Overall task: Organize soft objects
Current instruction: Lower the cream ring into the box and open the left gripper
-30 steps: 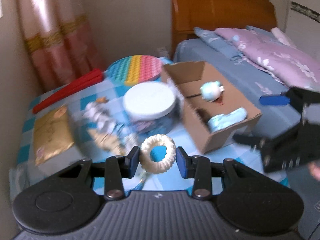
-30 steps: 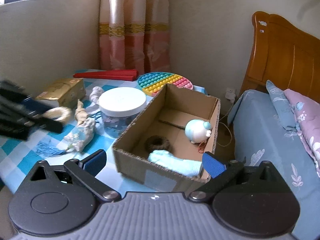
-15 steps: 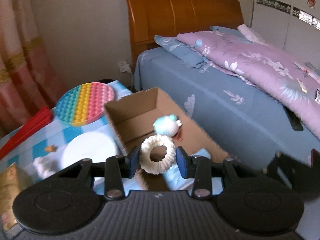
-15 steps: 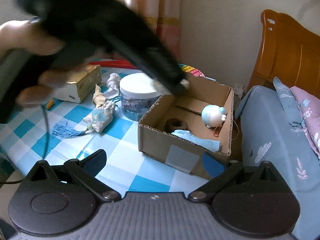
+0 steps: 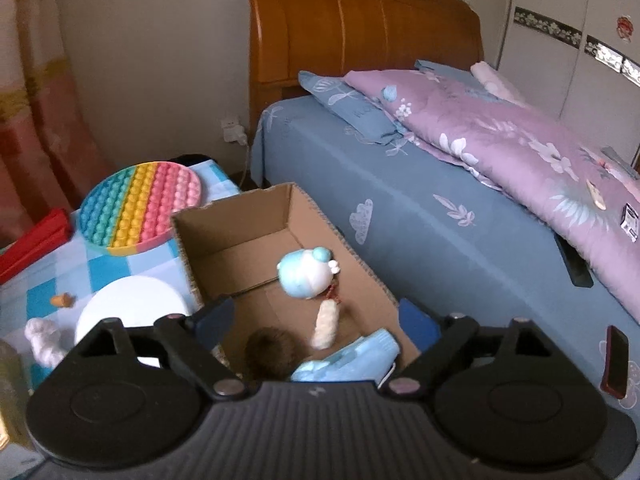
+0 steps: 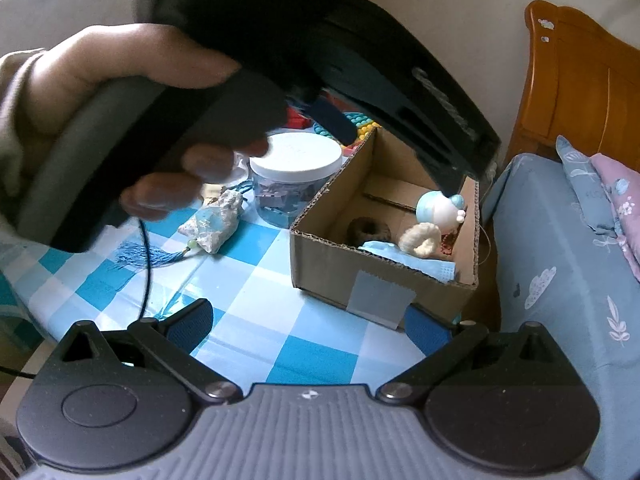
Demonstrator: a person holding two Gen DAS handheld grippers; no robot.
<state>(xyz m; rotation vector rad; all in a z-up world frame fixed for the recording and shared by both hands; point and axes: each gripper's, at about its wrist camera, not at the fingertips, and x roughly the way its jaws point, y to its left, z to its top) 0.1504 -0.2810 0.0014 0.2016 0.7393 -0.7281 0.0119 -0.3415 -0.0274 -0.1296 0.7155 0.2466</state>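
Observation:
My left gripper [image 5: 316, 320] hovers over the open cardboard box [image 5: 240, 236], its jaws opening wide with nothing pressed between the pads. The cream ring scrunchie [image 5: 326, 324] is free of them, down in the box beside the blue-and-white round toy [image 5: 306, 274]. A brown scrunchie [image 5: 272, 350] and a light blue cloth [image 5: 348, 360] also lie inside. In the right wrist view the cream scrunchie [image 6: 420, 240] rests against the toy [image 6: 440, 208]. My right gripper [image 6: 310, 324] stands open and empty over the checked tablecloth, short of the box [image 6: 384, 296].
A white-lidded jar [image 6: 296, 156], a tasselled pouch [image 6: 216, 224] and a rainbow bubble disc [image 5: 140, 208] sit on the blue-check table [image 6: 260, 280] left of the box. A hand [image 6: 100, 80] holds the left gripper high above them. The bed [image 5: 440, 208] borders the box on the right.
The left gripper carried the cream scrunchie from above the table to over the box, then opened, and the scrunchie dropped in. The right gripper drew back slightly.

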